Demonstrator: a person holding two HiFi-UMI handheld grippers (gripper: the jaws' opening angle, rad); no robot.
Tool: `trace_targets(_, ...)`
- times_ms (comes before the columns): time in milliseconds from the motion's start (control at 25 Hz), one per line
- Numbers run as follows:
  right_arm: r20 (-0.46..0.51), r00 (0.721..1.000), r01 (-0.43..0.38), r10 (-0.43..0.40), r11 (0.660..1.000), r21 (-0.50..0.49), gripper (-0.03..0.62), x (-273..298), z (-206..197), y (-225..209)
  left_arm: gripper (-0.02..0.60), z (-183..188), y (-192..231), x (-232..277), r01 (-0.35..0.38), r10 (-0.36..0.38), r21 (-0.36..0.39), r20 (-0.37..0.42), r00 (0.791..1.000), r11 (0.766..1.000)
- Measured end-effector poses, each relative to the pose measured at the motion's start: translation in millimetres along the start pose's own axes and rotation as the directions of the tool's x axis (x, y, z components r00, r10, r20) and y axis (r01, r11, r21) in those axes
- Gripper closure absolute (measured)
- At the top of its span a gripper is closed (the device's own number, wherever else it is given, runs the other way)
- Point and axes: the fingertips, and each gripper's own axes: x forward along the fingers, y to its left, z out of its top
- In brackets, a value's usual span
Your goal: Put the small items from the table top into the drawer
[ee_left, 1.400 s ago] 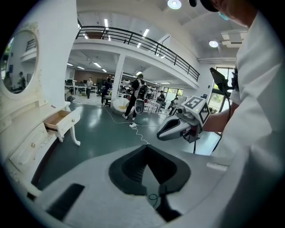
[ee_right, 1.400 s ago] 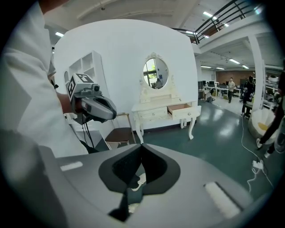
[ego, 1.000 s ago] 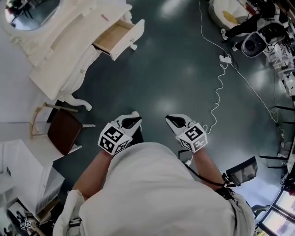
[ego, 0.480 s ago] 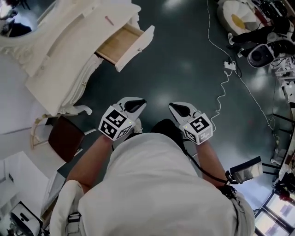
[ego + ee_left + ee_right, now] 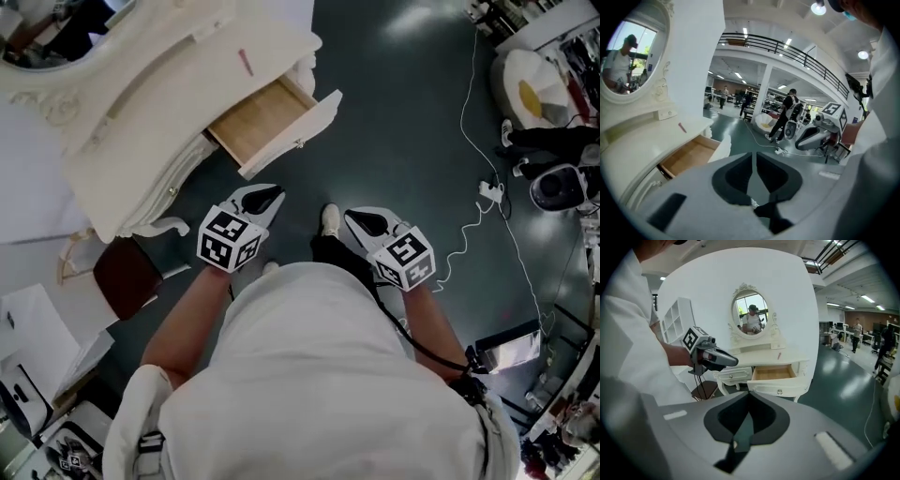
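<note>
A white dressing table (image 5: pixel 141 103) stands at the upper left, its wooden drawer (image 5: pixel 267 122) pulled open and showing nothing inside. A small pink item (image 5: pixel 246 63) lies on the table top; it also shows as the pink item (image 5: pixel 682 127) and the pink item (image 5: pixel 778 355). My left gripper (image 5: pixel 270 193) hangs shut and empty just below the drawer front. My right gripper (image 5: pixel 351 217) is shut and empty over the floor to the right. The open drawer (image 5: pixel 773 373) lies ahead of the right gripper (image 5: pixel 749 394), and the drawer (image 5: pixel 691 154) sits left of the left gripper (image 5: pixel 753 155).
A brown-seated chair (image 5: pixel 127 277) stands left of the table leg. A white cable (image 5: pixel 466 239) snakes over the dark floor on the right, near grey equipment (image 5: pixel 561 186). An oval mirror (image 5: pixel 751 312) tops the table. People stand far off in the hall (image 5: pixel 787 115).
The dressing table and open drawer have come closer and shifted right in the head view as the person stepped toward them. Both grippers stay shut, held in front of the body.
</note>
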Motion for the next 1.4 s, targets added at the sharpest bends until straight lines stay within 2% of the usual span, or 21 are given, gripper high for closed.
trace_targets(120, -0.023, 0.996, -0.084, 0.083, 0.995, -0.050, 0.592, 3, 16, -55, 0.548, 36, 32, 40, -0.110, 0.112, -0.061, 0.020, 0.994, 0.992)
trace_targets(280, -0.050, 0.987, -0.158, 0.153, 0.981, -0.109, 0.592, 0, 23, -114, 0.540, 73, 77, 82, -0.239, 0.242, -0.110, 0.007, 0.970, 0.965)
trace_targets(480, -0.066, 0.980, -0.194, 0.189, 0.978, -0.078, 0.592, 3, 16, -172, 0.514, 98, 137, 110, -0.378, 0.377, -0.156, -0.039, 0.925, 0.912)
trace_targets(680, -0.074, 0.979, -0.191, 0.189, 0.981, -0.019, 0.592, 12, 14, -205, 0.513, 115, 220, 130, -0.477, 0.473, -0.212, -0.073, 0.878, 0.853)
trace_targets(920, -0.092, 0.988, -0.127, 0.127, 0.992, 0.012, 0.592, 23, 25, -242, 0.514, 118, 324, 160, -0.562, 0.548, -0.276, -0.135, 0.826, 0.779)
trace_targets(1080, -0.100, 0.991, -0.079, 0.084, 0.995, 0.054, 0.592, 23, 35, -260, 0.514, 118, 375, 172, -0.590, 0.562, -0.317, -0.182, 0.807, 0.743)
trace_targets(1240, -0.126, 0.991, -0.045, 0.055, 0.995, 0.084, 0.592, 37, 43, -282, 0.510, 110, 417, 188, -0.611, 0.565, -0.329, -0.233, 0.791, 0.720)
trace_targets(1400, -0.139, 0.989, -0.032, 0.046, 0.994, 0.104, 0.592, 53, 54, -287, 0.503, 101, 448, 199, -0.616, 0.555, -0.334, -0.268, 0.788, 0.713)
